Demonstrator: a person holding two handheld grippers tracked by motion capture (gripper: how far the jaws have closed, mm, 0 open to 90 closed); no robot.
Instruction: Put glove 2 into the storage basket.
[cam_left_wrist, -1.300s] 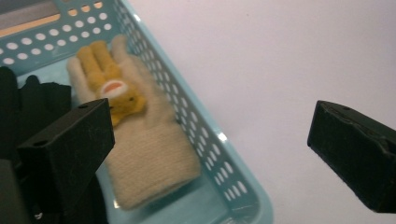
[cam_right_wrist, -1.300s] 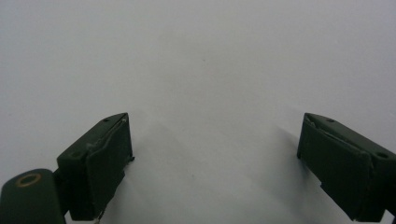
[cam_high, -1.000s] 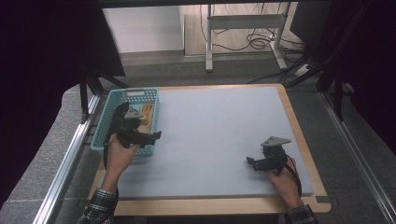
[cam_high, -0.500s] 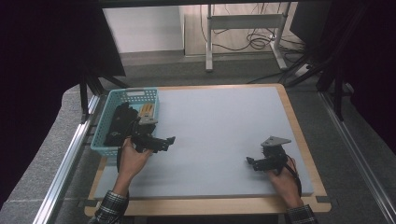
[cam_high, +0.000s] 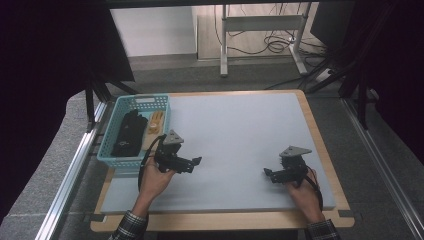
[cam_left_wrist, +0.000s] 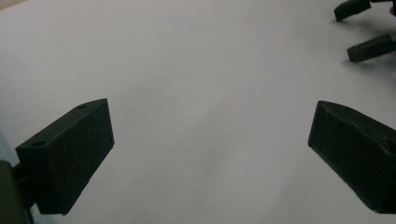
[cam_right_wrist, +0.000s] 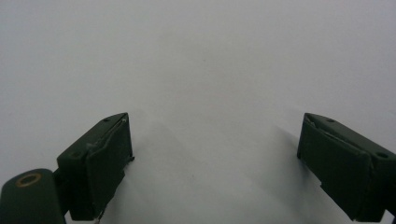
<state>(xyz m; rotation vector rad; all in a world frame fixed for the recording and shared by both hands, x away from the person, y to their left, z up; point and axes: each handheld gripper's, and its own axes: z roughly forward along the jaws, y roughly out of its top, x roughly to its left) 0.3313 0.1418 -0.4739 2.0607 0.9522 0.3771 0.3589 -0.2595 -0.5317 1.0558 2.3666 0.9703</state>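
Left claw (cam_high: 192, 163), jaws wide and empty, has swung from the turquoise basket (cam_high: 111, 152) onto the grey worktop (cam_high: 240, 130); right claw (cam_high: 269, 174) waits open, nothing carried across

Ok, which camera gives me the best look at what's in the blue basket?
The high view. It looks down into the blue basket at the table's left edge, showing a black object and a tan object lying inside. The left gripper view and right gripper view look along open jaws at bare grey table surface.
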